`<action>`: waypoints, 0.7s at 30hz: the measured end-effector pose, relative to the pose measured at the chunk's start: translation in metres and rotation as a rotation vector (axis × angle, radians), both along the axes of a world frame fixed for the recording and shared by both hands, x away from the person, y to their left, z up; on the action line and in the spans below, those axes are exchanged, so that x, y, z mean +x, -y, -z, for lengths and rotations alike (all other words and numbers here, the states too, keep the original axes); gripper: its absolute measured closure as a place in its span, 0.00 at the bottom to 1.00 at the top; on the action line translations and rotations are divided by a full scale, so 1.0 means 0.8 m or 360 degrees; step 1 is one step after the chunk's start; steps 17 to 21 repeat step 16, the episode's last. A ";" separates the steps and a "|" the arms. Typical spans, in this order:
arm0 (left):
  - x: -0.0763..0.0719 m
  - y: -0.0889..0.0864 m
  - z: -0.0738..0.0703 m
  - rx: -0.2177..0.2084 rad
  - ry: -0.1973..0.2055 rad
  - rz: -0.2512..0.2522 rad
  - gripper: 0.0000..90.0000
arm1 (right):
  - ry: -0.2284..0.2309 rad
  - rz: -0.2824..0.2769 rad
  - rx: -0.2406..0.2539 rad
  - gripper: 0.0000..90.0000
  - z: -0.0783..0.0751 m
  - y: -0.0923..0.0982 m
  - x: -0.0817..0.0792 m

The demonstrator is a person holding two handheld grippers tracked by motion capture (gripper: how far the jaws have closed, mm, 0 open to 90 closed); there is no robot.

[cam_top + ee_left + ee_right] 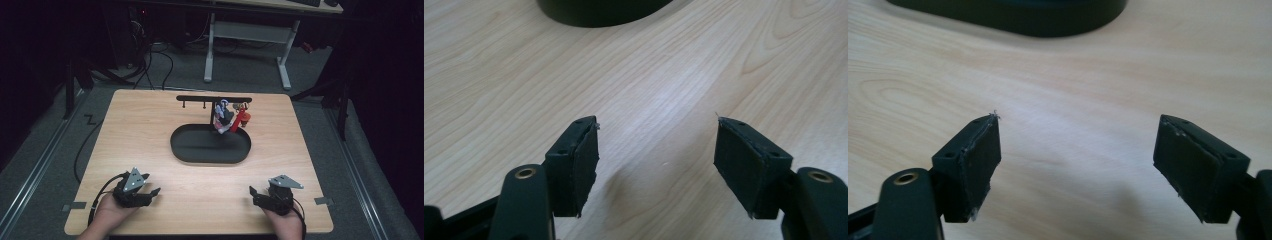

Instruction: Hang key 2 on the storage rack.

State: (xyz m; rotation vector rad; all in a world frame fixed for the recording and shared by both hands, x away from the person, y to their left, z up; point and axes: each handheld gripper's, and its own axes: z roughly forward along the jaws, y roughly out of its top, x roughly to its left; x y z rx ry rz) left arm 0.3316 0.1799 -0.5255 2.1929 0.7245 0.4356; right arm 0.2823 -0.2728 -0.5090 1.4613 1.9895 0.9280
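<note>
Nearest the camera, at the bottom of the high view, two hands came in over the near edge of the wooden table (200,200). At lower left the left gripper (152,192) rested low on the wood, its jaws spread apart with nothing between them; in the left gripper view its two black pads (579,165) stood wide over bare wood grain. At lower right the right gripper (253,195) sat the same way, jaws parted and empty, and the right gripper view showed its pads (973,165) far apart above the tabletop.

Farther up, in the middle of the frame, lay the black oval tray (190,150), well apart from both grippers; its dark rim showed along the top edge of each gripper view. From the tray's far side rose a thin black rack (214,98) with a crossbar. Under the right part of that bar hung a small bunch of trinkets (224,119) and a red keychain (240,119), dangling just above the tray's upper right rim.

Beyond the table, at the top of the frame, stood the white legs of a desk (247,35) on grey floor.
</note>
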 end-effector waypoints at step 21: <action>-0.005 0.002 0.000 0.0007 0.0019 0.0026 0.38 | 0.0029 0.0058 0.0141 0.19 0.011 0.009 0.009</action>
